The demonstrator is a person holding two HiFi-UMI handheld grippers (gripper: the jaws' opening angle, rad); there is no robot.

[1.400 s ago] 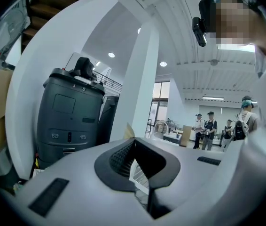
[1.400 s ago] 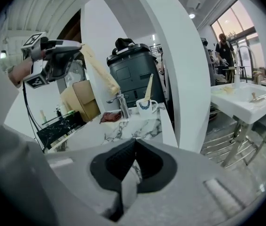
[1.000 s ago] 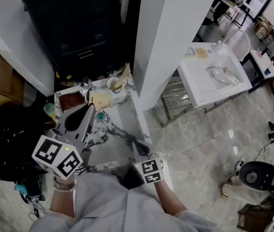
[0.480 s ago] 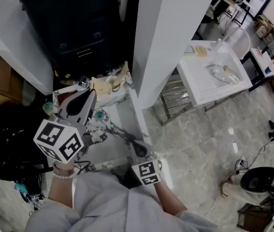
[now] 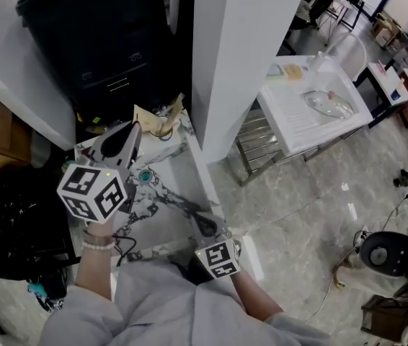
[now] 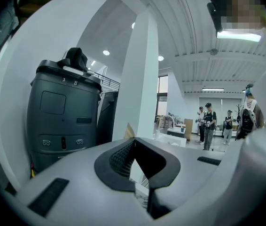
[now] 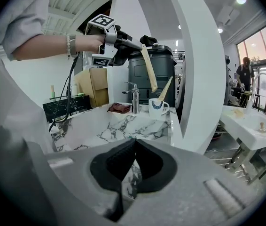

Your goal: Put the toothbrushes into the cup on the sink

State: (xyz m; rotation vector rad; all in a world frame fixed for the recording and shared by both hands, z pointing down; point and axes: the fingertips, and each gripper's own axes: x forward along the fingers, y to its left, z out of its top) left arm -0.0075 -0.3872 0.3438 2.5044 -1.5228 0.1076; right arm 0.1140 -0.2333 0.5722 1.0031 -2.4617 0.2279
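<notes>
Since the toothbrush looks light, stiff and slick, fingers of the left gripper pinch its top end at upper centre above the cup; the right gripper fingers meet, empty.

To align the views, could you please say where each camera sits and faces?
Head view: on the head, looking down at the sink; left gripper, right gripper, forearms show.
Left gripper view: on that gripper, facing black bin and white pillar; its jaws show.
Right gripper view: on that gripper, facing the cup; left arm with toothbrush shows.
Shared: cup, in head and right gripper views.
</notes>
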